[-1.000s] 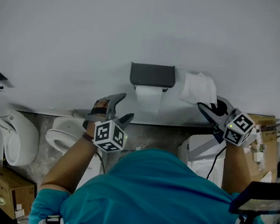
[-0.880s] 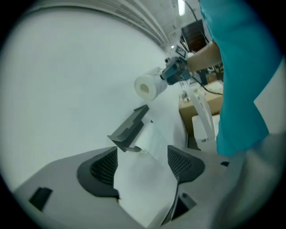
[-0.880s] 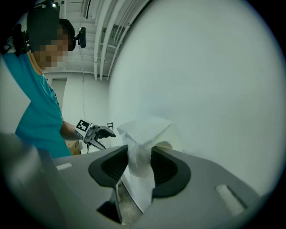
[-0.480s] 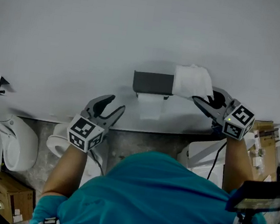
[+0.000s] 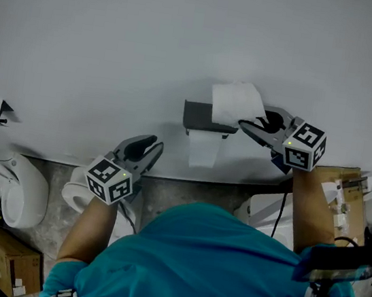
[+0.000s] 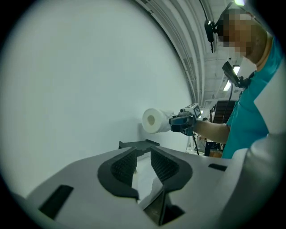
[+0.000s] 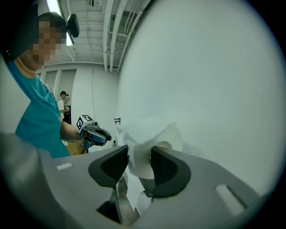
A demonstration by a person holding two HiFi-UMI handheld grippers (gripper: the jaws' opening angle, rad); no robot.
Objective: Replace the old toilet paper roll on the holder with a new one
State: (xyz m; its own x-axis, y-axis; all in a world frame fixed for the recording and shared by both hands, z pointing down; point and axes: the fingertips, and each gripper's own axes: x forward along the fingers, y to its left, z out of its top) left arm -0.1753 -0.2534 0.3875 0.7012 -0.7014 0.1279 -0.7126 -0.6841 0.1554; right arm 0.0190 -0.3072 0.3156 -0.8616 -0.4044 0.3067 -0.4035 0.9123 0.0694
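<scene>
Head view: toilet paper roll [image 5: 235, 104] is held by the right gripper [image 5: 252, 118] against the white wall, just above the right end of the dark holder [image 5: 201, 115], from which a sheet of paper [image 5: 204, 150] hangs. The left gripper [image 5: 151, 145] is raised at lower left, apart from the holder.

Left gripper view: its jaws have just been closing and are seen narrowly apart, with nothing between them.

Right gripper view: the jaws are clamped on the roll's paper.

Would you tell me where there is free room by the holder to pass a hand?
The wall left of the holder is bare. The holder's right end is crowded: the right tool holds the roll there, and paper hangs beneath.
</scene>
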